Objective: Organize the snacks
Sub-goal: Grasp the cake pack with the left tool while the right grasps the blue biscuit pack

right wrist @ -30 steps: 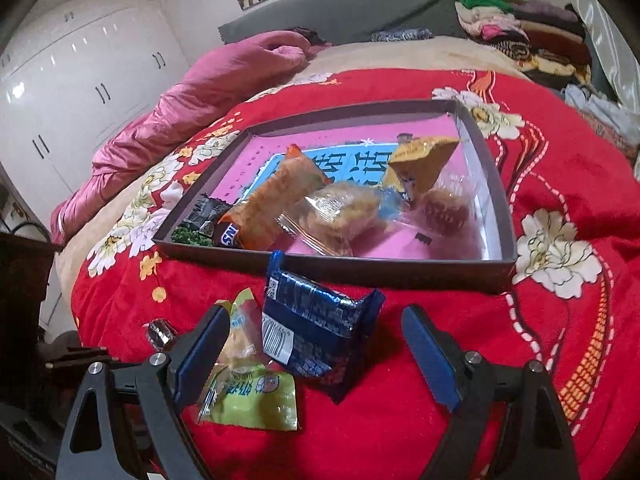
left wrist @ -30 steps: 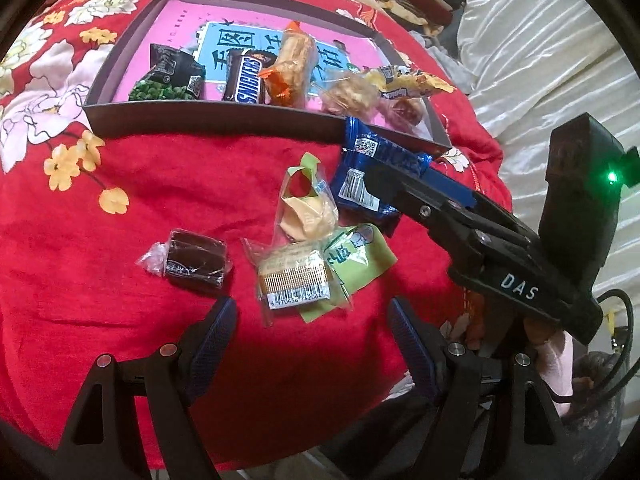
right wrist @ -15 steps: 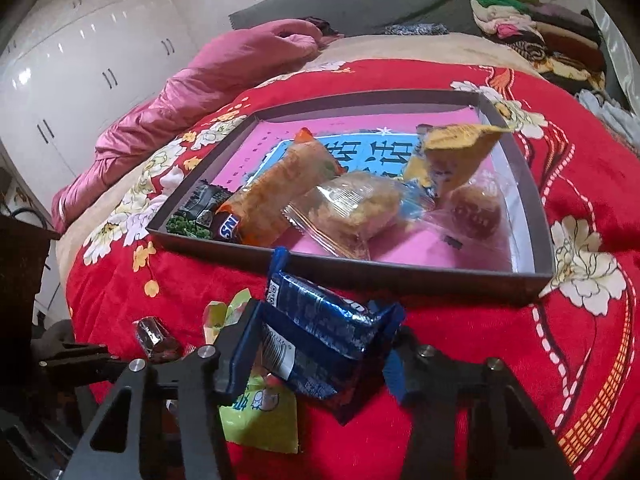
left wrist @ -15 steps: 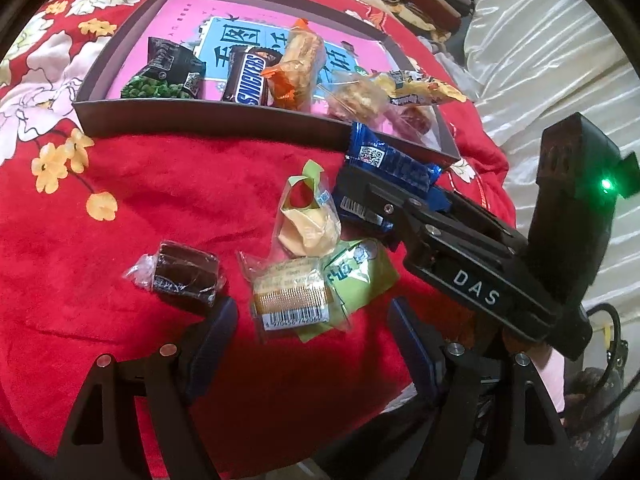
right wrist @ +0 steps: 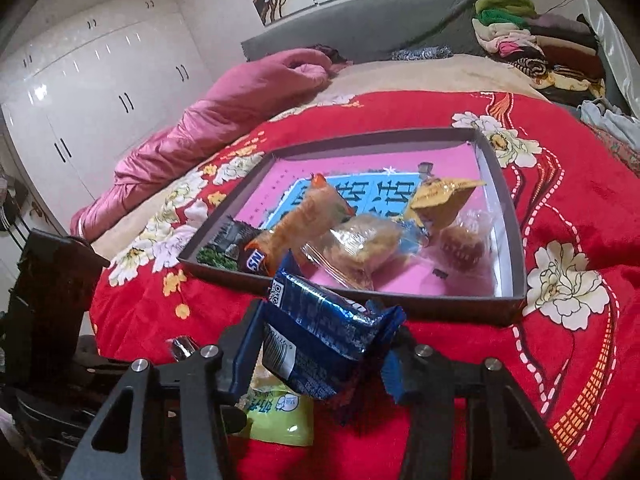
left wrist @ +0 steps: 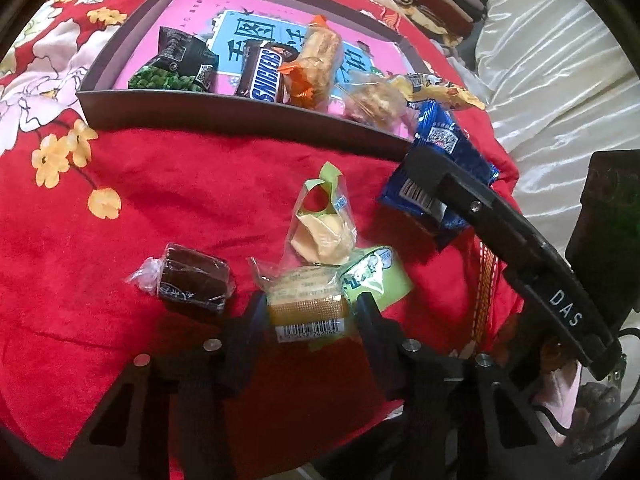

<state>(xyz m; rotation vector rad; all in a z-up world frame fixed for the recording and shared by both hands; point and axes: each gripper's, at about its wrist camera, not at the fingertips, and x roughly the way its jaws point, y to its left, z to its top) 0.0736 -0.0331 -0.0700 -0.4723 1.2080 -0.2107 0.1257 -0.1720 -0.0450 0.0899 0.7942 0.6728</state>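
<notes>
Item one: my left gripper (left wrist: 310,316), jaws closing on the clear-wrapped cake (left wrist: 306,300) on the red bedspread (left wrist: 160,184). Item two: my right gripper (right wrist: 320,352) clamps the blue packet (right wrist: 316,332), just before the tray (right wrist: 400,304).

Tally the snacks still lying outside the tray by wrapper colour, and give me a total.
Blue wrapper: 1, the blue packet
Green wrapper: 1, the green packet
Clear wrapper: 3, the pale pastry, the barcoded cake and the dark brown block
Total: 5
</notes>
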